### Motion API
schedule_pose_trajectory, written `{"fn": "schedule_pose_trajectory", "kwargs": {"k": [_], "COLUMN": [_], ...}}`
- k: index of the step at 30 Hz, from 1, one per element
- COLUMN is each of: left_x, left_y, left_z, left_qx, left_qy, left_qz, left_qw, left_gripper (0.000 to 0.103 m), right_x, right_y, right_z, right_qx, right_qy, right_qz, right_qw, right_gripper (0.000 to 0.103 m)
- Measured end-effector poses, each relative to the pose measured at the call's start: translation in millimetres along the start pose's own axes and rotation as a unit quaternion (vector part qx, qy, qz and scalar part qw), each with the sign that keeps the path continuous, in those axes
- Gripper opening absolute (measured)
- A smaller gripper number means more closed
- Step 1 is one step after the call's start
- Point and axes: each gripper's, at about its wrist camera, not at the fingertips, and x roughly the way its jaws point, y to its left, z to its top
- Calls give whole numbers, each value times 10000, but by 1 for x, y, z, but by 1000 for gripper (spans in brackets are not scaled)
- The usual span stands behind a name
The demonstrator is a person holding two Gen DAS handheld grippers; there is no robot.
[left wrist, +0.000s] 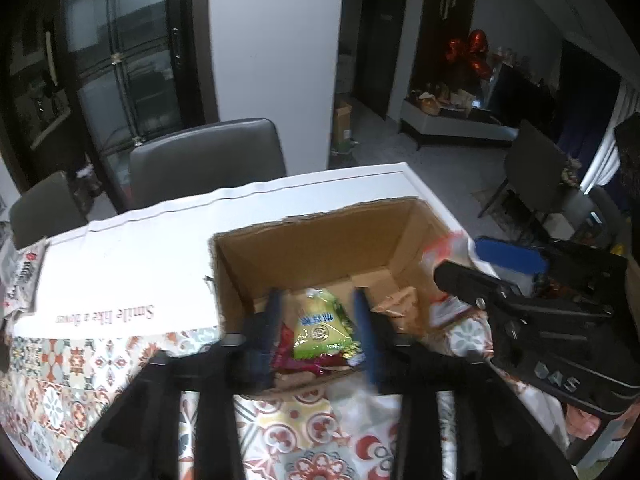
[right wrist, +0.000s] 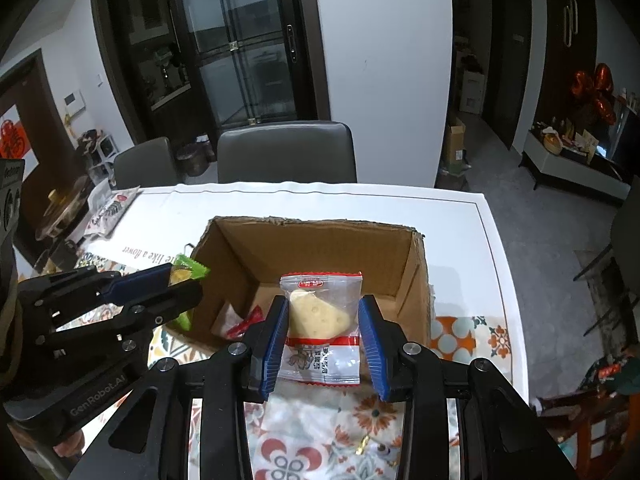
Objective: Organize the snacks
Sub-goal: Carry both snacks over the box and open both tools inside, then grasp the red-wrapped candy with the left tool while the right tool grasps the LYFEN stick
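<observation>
An open cardboard box [left wrist: 320, 248] [right wrist: 320, 252] stands on the table. My left gripper [left wrist: 318, 330] holds a green snack packet [left wrist: 322, 328] between its blue pads over the box's near edge; the same packet shows in the right wrist view [right wrist: 188, 274]. My right gripper [right wrist: 322, 332] holds a clear packet with a pale cheese-shaped cake [right wrist: 320, 320] and red trim over the box's near side; it also shows in the left wrist view [left wrist: 448, 248]. Inside the box lie red wrapped snacks [right wrist: 242, 326] [left wrist: 288, 354] and a tan packet [left wrist: 396, 300].
The table has a white cloth [right wrist: 456, 224] with a patterned tile runner [left wrist: 80, 360]. A snack bag [right wrist: 108, 210] lies at the far left edge. Grey chairs [right wrist: 286, 152] stand behind the table. Loose small sweets [right wrist: 372, 446] lie on the runner near me.
</observation>
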Motion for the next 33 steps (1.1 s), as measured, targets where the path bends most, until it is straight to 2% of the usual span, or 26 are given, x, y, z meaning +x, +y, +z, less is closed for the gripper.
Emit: {"fn": "schedule_pose_trajectory", "kwargs": {"k": [2, 5, 13, 22, 28, 33], "left_x": [-2, -9, -44, -79, -90, -90], "left_y": [0, 1, 3, -15, -27, -37], "left_z": [-5, -19, -69, -132, -173, -206], "left_qx": [37, 22, -89, 111, 201, 212], "left_qy": [-50, -114, -269, -340, -207, 63], "left_qz": [115, 172, 168, 261, 250, 139], "left_qw": [9999, 9998, 9995, 9990, 9993, 9997], "left_gripper": [48, 48, 49, 49, 51, 51], "right_x": [1, -1, -23, -51, -62, -57], "right_y": [-2, 1, 17, 42, 55, 68], "right_z": [-3, -11, -55, -113, -154, -187], "right_qx": [20, -83, -263, -770, -1149, -1507], "right_qy": [-51, -95, -127, -23, 223, 737], "right_qz": [-78, -168, -64, 56, 81, 276], "right_qw": [10000, 9998, 9996, 9970, 9931, 9855], "right_gripper": [57, 57, 57, 57, 57, 57]}}
